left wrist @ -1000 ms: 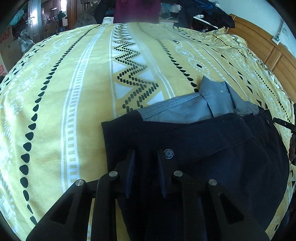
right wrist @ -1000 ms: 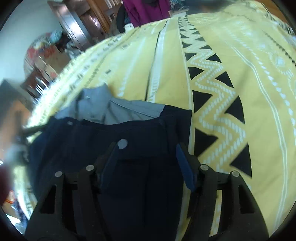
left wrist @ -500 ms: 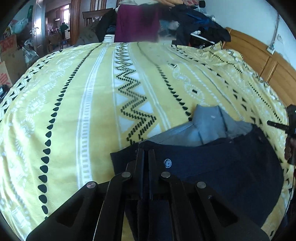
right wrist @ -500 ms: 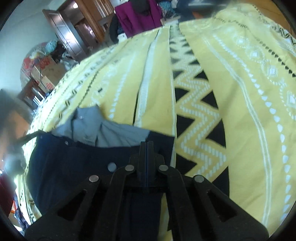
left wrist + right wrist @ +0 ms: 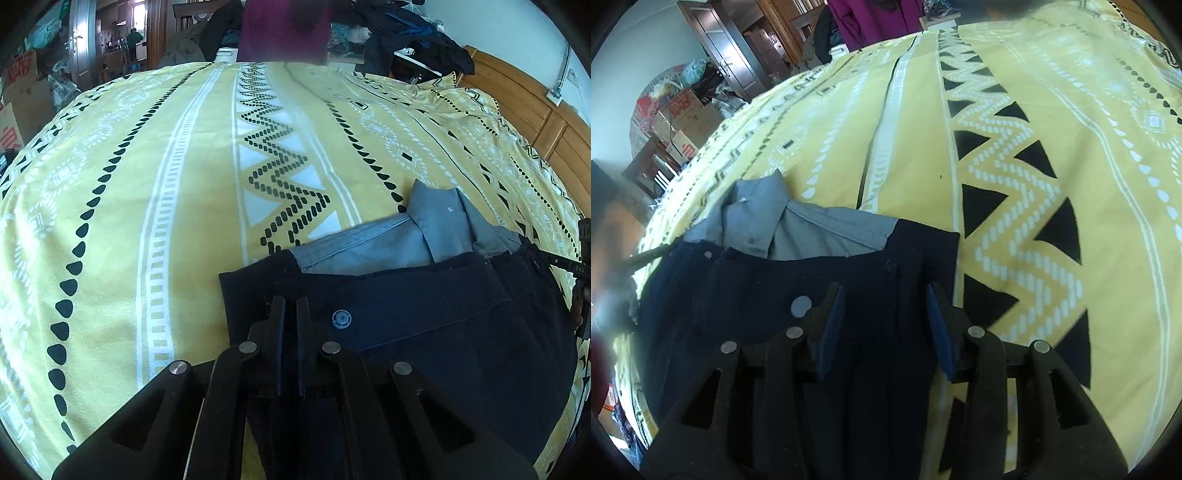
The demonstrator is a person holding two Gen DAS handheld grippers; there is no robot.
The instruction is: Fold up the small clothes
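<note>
A dark navy garment [image 5: 424, 314] with a snap button [image 5: 341, 318] lies flat on the bed, covering most of a grey-blue collared shirt [image 5: 388, 240]. My left gripper [image 5: 290, 301] sits at the navy garment's left top corner, its fingers pinched on the cloth with only a thin slit between them. In the right wrist view the same navy garment [image 5: 757, 288] and grey shirt [image 5: 812, 229] show. My right gripper [image 5: 885, 288] stands open over the garment's right top corner, blue pads apart, with the fabric lying flat between them.
The yellow patterned bedspread [image 5: 166, 184] stretches far ahead and to both sides. A wooden headboard [image 5: 535, 110] runs along the right. Piled clothes [image 5: 406, 33] and a magenta garment [image 5: 284, 29] stand beyond the bed's far edge. Cardboard boxes [image 5: 683, 122] sit off the bed.
Both grippers closed on the navy garment's top edge between one second and half a second ago. Since then the right gripper has opened wide; the left stays pinched.
</note>
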